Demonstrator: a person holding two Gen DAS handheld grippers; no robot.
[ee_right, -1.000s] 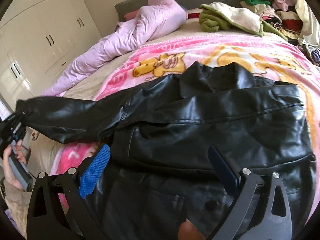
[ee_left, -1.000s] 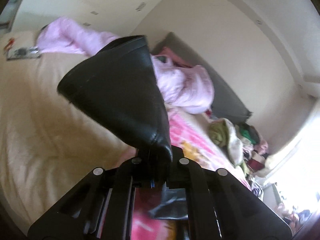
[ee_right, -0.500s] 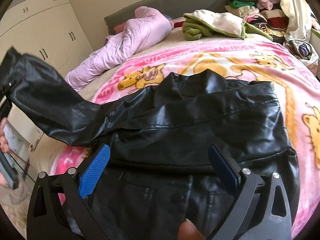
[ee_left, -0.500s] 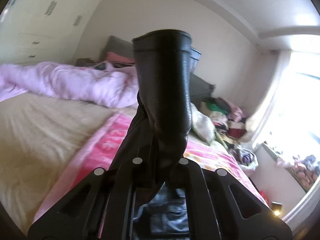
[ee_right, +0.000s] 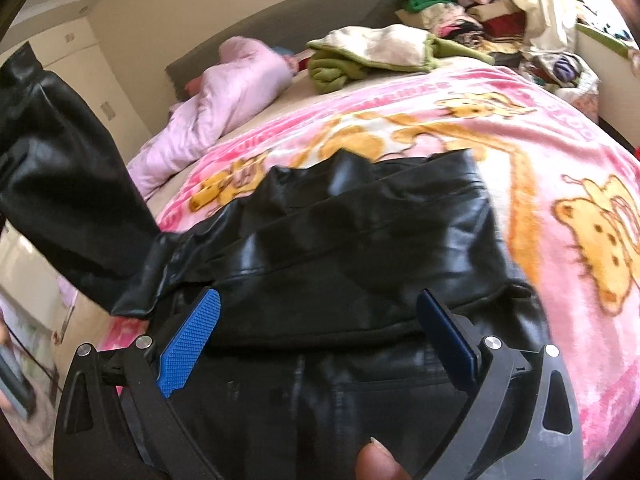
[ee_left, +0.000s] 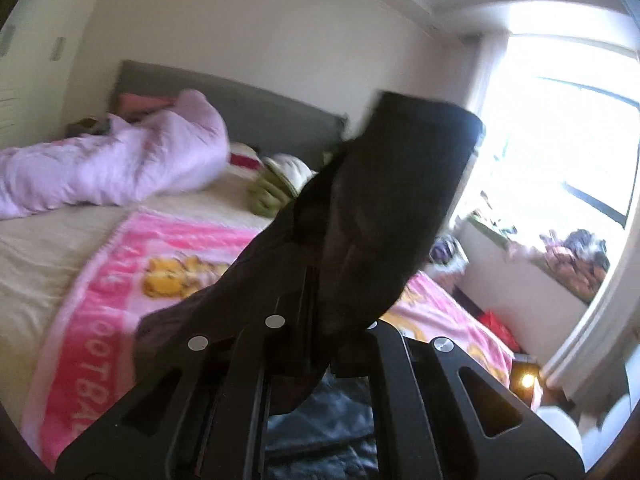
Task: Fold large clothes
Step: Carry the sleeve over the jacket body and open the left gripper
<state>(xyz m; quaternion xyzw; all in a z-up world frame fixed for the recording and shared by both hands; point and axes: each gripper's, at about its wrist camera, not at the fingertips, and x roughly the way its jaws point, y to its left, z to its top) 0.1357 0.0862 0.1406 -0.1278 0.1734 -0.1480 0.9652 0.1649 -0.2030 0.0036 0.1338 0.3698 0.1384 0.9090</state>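
I have the left gripper [ee_left: 316,320] pinched tight on the sleeve [ee_left: 384,208] of the black leather jacket [ee_right: 360,248]. In the left wrist view the sleeve stands up from the closed fingers and leans toward one o'clock, its cuff end blurred against the bright window [ee_left: 580,140]. In the right wrist view the same sleeve [ee_right: 60,184] rises from the jacket's shoulder toward ten o'clock, lifted off the bed.

My right gripper [ee_right: 316,336] hangs over the lower part of the jacket with its fingers spread wide. The blue pads [ee_right: 188,344] sit at seven and four o'clock of the frame centre and nothing lies between them. Whether they touch the leather I cannot tell.

The jacket body lies flat on the pink cartoon blanket [ee_right: 560,184], collar pointing toward twelve o'clock. Beyond it, at eleven o'clock, a pink quilt [ee_right: 224,108] is bunched near the grey headboard [ee_right: 288,20]. A green and cream blanket [ee_right: 376,56] lies at twelve o'clock, with a pile of clothes [ee_right: 472,12] at one o'clock.
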